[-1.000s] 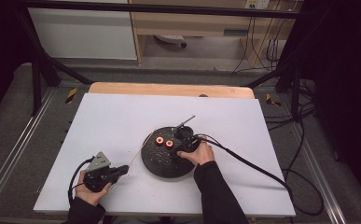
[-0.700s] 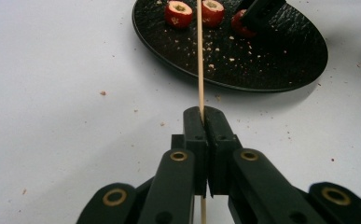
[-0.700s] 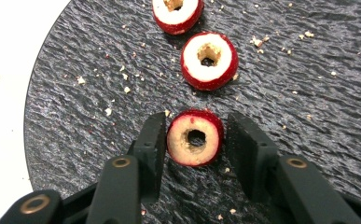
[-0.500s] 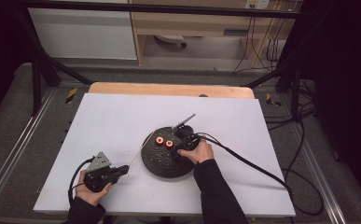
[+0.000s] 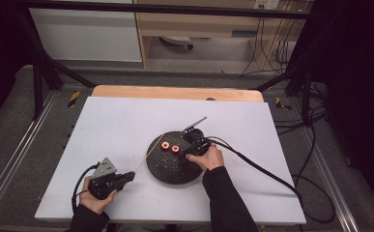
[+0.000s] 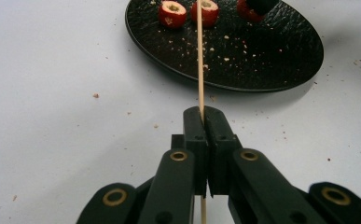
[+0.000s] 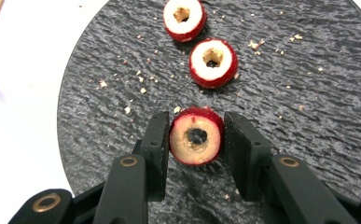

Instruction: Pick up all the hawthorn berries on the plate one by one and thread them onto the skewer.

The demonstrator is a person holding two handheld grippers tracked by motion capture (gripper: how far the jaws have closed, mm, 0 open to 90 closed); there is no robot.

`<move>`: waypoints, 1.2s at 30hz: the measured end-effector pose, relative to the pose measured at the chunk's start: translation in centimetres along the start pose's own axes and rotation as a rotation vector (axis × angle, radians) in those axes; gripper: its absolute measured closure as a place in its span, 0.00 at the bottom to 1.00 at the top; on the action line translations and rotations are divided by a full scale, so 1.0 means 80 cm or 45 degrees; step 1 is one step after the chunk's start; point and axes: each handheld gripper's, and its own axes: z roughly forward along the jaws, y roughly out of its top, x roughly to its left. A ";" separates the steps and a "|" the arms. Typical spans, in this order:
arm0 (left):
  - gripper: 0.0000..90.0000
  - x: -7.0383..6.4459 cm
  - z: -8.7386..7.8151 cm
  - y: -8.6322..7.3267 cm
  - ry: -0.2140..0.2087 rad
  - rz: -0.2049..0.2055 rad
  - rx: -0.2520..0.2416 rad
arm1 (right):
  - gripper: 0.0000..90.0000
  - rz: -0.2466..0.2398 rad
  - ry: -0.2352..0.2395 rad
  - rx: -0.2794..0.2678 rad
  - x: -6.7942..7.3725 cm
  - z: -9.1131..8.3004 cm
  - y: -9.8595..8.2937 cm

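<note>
A black round plate (image 5: 170,171) lies mid-table with two red cored fruit pieces (image 5: 165,146) (image 5: 176,148) on it. My right gripper (image 5: 188,151) rests on the plate beside them. In the right gripper view its jaws (image 7: 196,122) press both sides of a third cored fruit piece (image 7: 187,149) that sits on the plate (image 7: 122,60); the other two (image 7: 213,57) (image 7: 184,18) lie just beyond. My left gripper (image 5: 129,176) (image 6: 203,114) is shut on a thin wooden skewer (image 6: 199,56) (image 5: 148,155) that points over the plate rim toward the fruit (image 6: 172,13).
Crumbs are scattered over the plate (image 6: 262,51) and the white table top (image 5: 126,125). A black cable (image 5: 262,169) trails from the right gripper off to the right. A wooden strip (image 5: 175,93) runs along the table's far edge.
</note>
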 end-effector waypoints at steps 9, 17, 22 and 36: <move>0.98 -0.003 0.000 0.001 -0.001 0.002 -0.008 | 0.71 0.012 0.012 -0.014 0.004 -0.015 -0.001; 0.98 -0.006 0.002 0.002 -0.002 0.004 -0.019 | 0.71 0.054 0.047 -0.121 -0.004 -0.031 -0.015; 0.98 -0.009 0.005 0.002 -0.003 0.008 -0.021 | 0.71 0.089 0.101 -0.251 -0.010 -0.036 -0.030; 0.98 -0.014 0.008 0.004 0.000 0.008 -0.036 | 0.71 0.206 0.222 -0.666 -0.010 -0.042 -0.060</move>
